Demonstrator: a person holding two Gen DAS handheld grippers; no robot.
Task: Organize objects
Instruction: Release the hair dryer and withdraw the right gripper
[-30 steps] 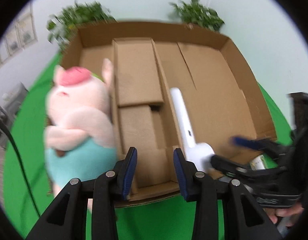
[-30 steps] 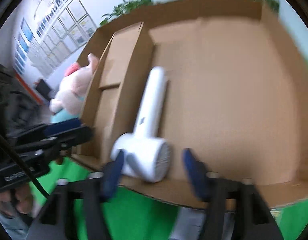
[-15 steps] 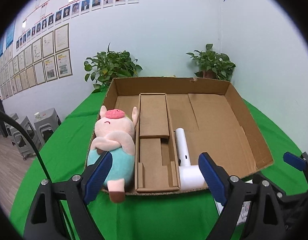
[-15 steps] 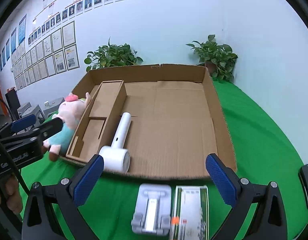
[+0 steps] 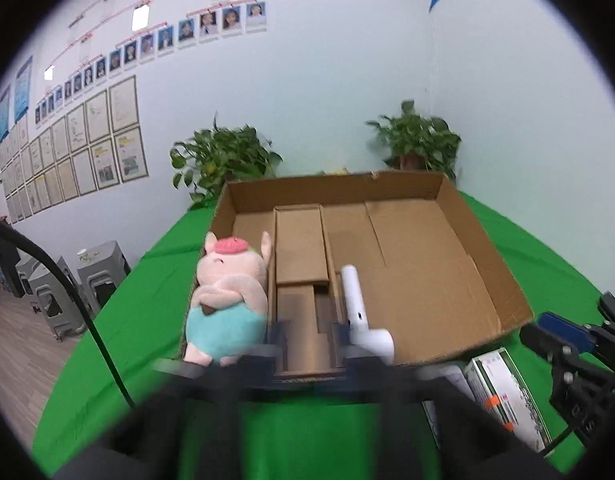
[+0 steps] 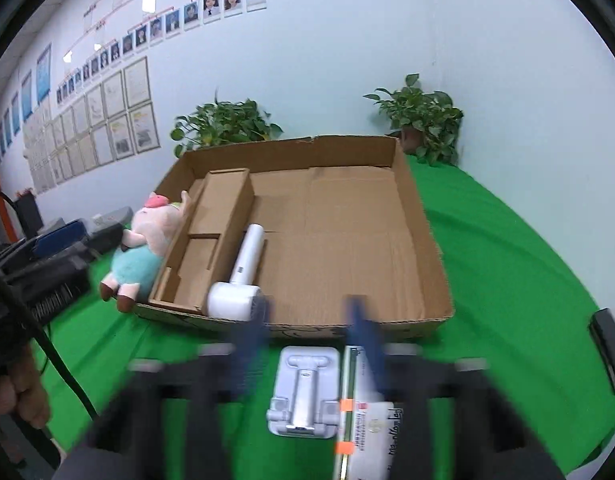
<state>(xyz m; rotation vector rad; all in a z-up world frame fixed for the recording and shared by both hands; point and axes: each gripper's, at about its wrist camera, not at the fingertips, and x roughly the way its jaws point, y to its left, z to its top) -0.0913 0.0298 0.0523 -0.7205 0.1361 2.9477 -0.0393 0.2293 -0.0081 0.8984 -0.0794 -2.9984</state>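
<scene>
A shallow cardboard box point(image 5: 491, 248) point(image 6: 423, 240) lies on the green table. A pink plush pig point(image 5: 227, 300) point(image 6: 145, 244) lies in its left compartment. A white hair dryer point(image 5: 361, 316) point(image 6: 241, 276) lies in the large compartment beside the cardboard divider point(image 5: 301, 248). A white phone stand point(image 6: 305, 388) and a white-green carton point(image 6: 367, 420) point(image 5: 503, 392) lie on the cloth in front of the box. My left gripper point(image 5: 307, 340) is blurred, jaws partly closed, holding nothing. My right gripper point(image 6: 309, 324) is blurred, jaws partly closed, empty, above the stand and carton.
Two potted plants point(image 5: 223, 160) point(image 5: 419, 140) stand behind the box against the wall. Grey stools point(image 5: 87, 276) stand on the floor at left. A black cable point(image 5: 87, 320) hangs across the left. A dark flat object point(image 6: 607, 348) lies at the table's right edge.
Both grippers pulled back from the box and opened wide half a second ago; now both pairs of jaws have narrowed and blur with motion. The pig and dryer stay in the box.
</scene>
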